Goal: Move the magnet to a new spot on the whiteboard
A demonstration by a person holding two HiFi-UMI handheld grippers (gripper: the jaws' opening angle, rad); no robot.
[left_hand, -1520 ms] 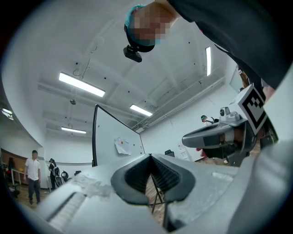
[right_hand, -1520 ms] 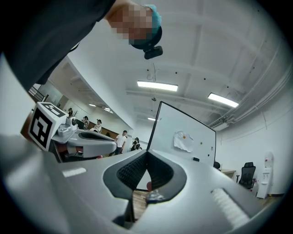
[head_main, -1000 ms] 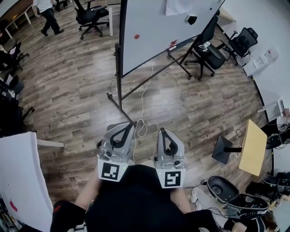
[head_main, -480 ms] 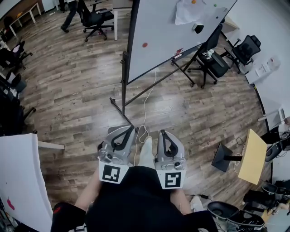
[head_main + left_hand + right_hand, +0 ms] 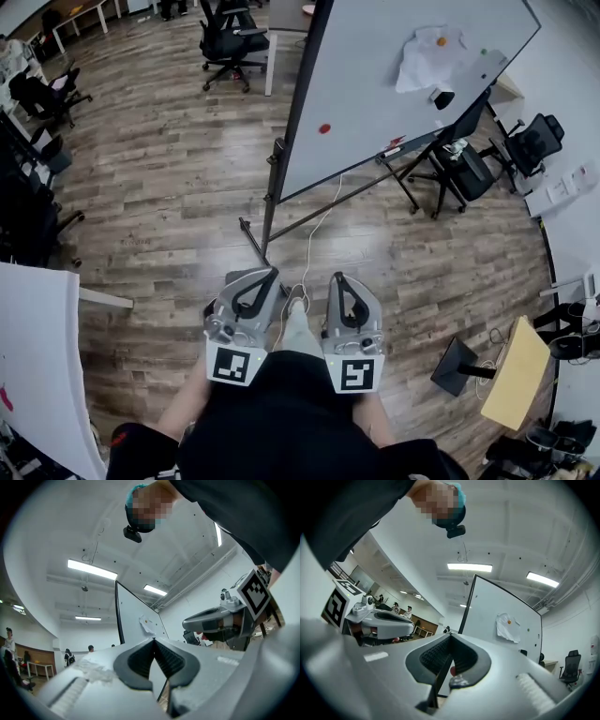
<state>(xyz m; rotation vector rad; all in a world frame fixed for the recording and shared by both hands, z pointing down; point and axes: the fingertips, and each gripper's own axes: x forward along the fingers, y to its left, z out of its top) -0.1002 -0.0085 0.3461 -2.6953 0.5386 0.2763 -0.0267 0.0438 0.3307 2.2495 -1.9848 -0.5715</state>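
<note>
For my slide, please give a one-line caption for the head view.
Left gripper and right gripper, both shut and empty, face a whiteboard with a red magnet.

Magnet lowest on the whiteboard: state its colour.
Red magnet, best seen in the head view.

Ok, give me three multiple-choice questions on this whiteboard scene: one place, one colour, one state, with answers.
1. Where is the red magnet?
A. Low on the whiteboard, left part.
B. On the floor.
C. On a chair.

2. What colour is the small magnet on the white sheet?
A. Blue.
B. Orange.
C. Black.

3. How do the jaws of the left gripper and right gripper stand?
A. Wide apart.
B. One shut on a marker.
C. Both together, empty.

Answers: 1 A, it sticks to the board's lower left; 2 B, it shows orange; 3 C, each gripper view shows tips meeting, nothing between.
</note>
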